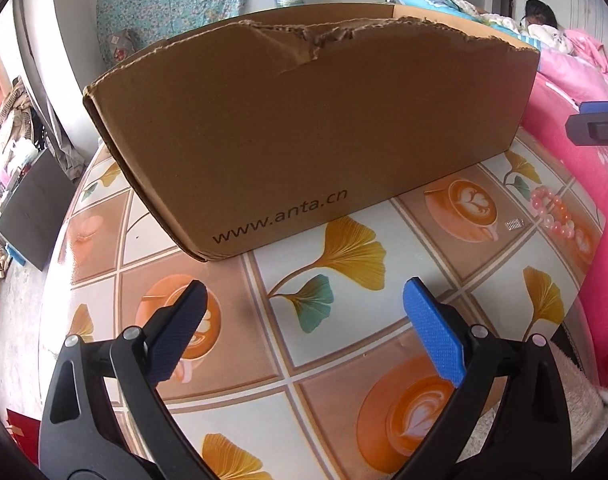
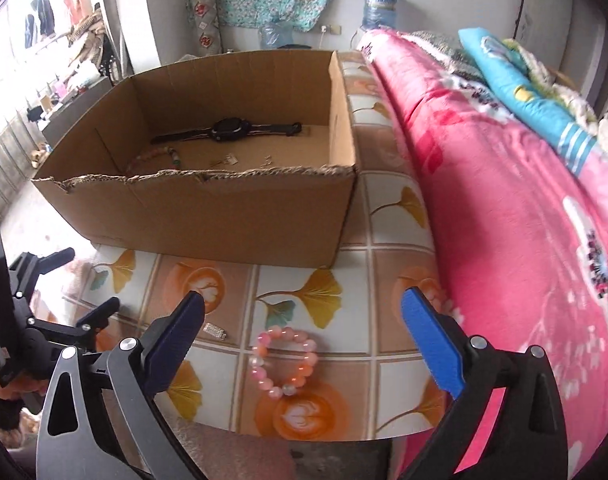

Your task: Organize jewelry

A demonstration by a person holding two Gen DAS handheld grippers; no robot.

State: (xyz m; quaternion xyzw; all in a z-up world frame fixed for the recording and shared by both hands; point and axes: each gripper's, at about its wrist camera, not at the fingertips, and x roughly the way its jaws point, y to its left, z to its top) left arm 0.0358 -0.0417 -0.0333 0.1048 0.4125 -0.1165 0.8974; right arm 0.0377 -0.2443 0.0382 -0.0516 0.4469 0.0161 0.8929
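We hold our right gripper (image 2: 304, 324) spread wide and empty above the pink bead bracelet (image 2: 283, 362) on the patterned tablecloth (image 2: 396, 208), likely to lift it into the cardboard box (image 2: 208, 208) beside the watch (image 2: 228, 129), while our left gripper (image 1: 304, 312) waits open and empty.

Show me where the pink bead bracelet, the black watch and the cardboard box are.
pink bead bracelet (image 2: 284, 361), right wrist view, hole's middle.
black watch (image 2: 226, 128), right wrist view, on its face.
cardboard box (image 2: 224, 208), right wrist view, near wall.
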